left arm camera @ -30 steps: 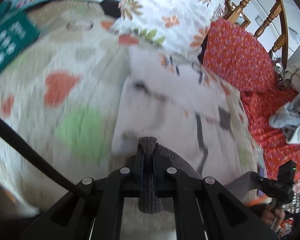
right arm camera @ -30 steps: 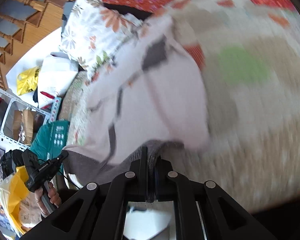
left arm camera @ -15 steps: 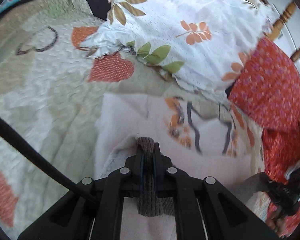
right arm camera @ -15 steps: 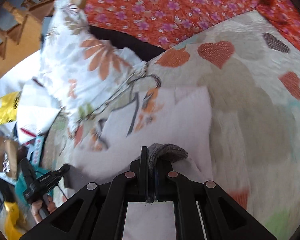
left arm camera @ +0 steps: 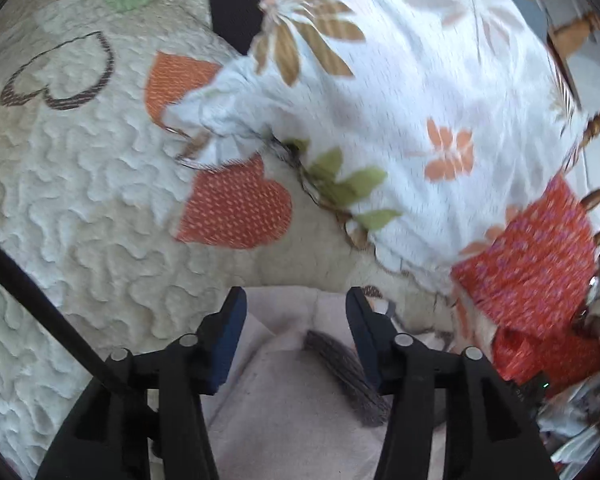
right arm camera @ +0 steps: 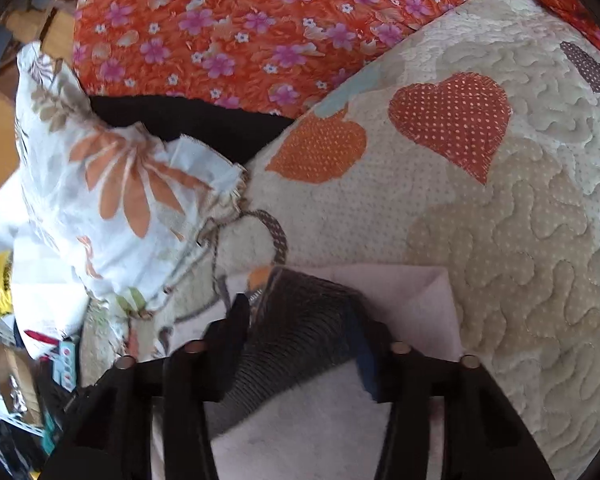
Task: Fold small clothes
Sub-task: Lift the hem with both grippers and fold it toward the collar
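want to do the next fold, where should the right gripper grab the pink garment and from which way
Judging by how the pink garment lies flat on the quilt, take its bare far-right corner, coming low from the right edge. That corner has free edges on two sides; the grey ribbed band is bulkier and lies between the open right gripper fingers.

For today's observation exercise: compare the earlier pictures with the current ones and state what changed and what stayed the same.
Both grippers, left and right, were clamped on the grey ribbed cuff and carried it forward toward the pillow; now both have opened and let it go onto the pink garment. The quilt and pillow stayed put.
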The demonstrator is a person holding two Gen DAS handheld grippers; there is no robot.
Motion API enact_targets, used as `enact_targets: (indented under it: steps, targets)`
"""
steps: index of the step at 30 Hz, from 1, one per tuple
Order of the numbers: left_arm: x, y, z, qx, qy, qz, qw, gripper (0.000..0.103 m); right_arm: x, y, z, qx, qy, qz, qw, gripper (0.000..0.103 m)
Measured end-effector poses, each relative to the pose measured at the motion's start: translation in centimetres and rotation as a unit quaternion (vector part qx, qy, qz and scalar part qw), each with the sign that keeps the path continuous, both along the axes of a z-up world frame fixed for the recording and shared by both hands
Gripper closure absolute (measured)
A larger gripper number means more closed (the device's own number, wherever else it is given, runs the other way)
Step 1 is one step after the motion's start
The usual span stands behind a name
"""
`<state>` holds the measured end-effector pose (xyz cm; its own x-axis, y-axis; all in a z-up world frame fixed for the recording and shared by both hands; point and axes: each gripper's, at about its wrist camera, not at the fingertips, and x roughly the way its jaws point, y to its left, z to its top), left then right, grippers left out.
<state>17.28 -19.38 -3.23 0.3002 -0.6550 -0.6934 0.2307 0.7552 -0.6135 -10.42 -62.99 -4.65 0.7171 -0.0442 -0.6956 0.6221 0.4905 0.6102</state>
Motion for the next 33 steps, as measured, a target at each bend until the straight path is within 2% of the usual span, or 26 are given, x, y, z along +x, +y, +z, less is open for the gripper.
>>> enact_targets:
  steps: [3, 5, 7, 8, 10, 12, 15, 16, 18, 20, 22, 24, 27, 29, 31, 33]
  targets:
    - [-0.3, 0.7, 0.5, 0.026, -0.002, -0.002, 0.9997, 0.051, -0.3, 0.6, 0.9, -0.035, 0.024, 0.003, 0.999, 0.043]
    - [-1.2, 0.9, 1.2, 0.053, -0.022, -0.016, 0.9982, 0.050, -1.3, 1.0, 1.5, -0.051, 0.029, 0.008, 0.998, 0.038]
    - [-2.5, 1.2, 1.7, 0.074, -0.042, -0.034, 0.9958, 0.043, -3.1, 1.6, 2.0, -0.064, 0.041, 0.013, 0.997, 0.037]
    - [-3.3, 1.5, 1.8, 0.085, -0.050, -0.041, 0.9942, 0.037, -4.4, 1.9, 2.2, -0.065, 0.050, 0.016, 0.997, 0.037]
    - [-4.4, 1.7, 1.7, 0.101, -0.063, -0.060, 0.9911, 0.036, -7.0, 2.6, 2.1, -0.057, 0.059, 0.019, 0.996, 0.036]
    - [-5.3, 0.7, 1.9, 0.125, -0.080, -0.094, 0.9844, 0.036, -9.6, 3.7, 1.8, -0.047, 0.070, 0.023, 0.996, 0.036]
    - [-7.6, -2.1, 2.1, 0.159, -0.113, -0.163, 0.9671, 0.036, -13.3, 5.7, 1.1, -0.019, 0.069, 0.025, 0.997, 0.036]
    - [-8.6, -3.5, 2.3, 0.176, -0.130, -0.181, 0.9588, 0.036, -14.2, 6.2, 0.7, -0.006, 0.069, 0.023, 0.997, 0.036]
    - [-9.6, -5.5, 2.0, 0.230, -0.161, -0.180, 0.9428, 0.036, -14.9, 6.8, 0.2, 0.016, 0.062, 0.025, 0.998, 0.036]
    - [-9.6, -8.3, 1.0, 0.305, -0.191, -0.172, 0.9168, 0.036, -14.8, 7.2, 0.1, 0.018, 0.056, 0.033, 0.998, 0.036]
    - [-8.4, -10.7, -0.8, 0.358, -0.194, -0.176, 0.8964, 0.036, -14.3, 7.4, 0.2, 0.010, 0.056, 0.041, 0.998, 0.036]
    - [-6.7, -11.3, -1.9, 0.380, -0.188, -0.172, 0.8890, 0.036, -13.7, 7.2, 0.4, 0.010, 0.052, 0.047, 0.998, 0.036]
    - [-3.3, -11.8, -1.9, 0.371, -0.174, -0.138, 0.9019, 0.036, -13.0, 7.0, 1.0, -0.009, 0.048, 0.057, 0.997, 0.036]
    - [-1.2, -11.6, -1.2, 0.358, -0.165, -0.097, 0.9137, 0.036, -12.6, 7.1, 1.4, -0.035, 0.055, 0.062, 0.996, 0.035]
    - [0.4, -10.5, 0.1, 0.354, -0.162, -0.046, 0.9200, 0.036, -12.4, 6.9, 1.6, -0.055, 0.064, 0.062, 0.994, 0.035]
    - [1.1, -8.8, 1.1, 0.314, -0.142, -0.032, 0.9382, 0.036, -12.5, 6.6, 1.4, -0.054, 0.065, 0.058, 0.995, 0.035]
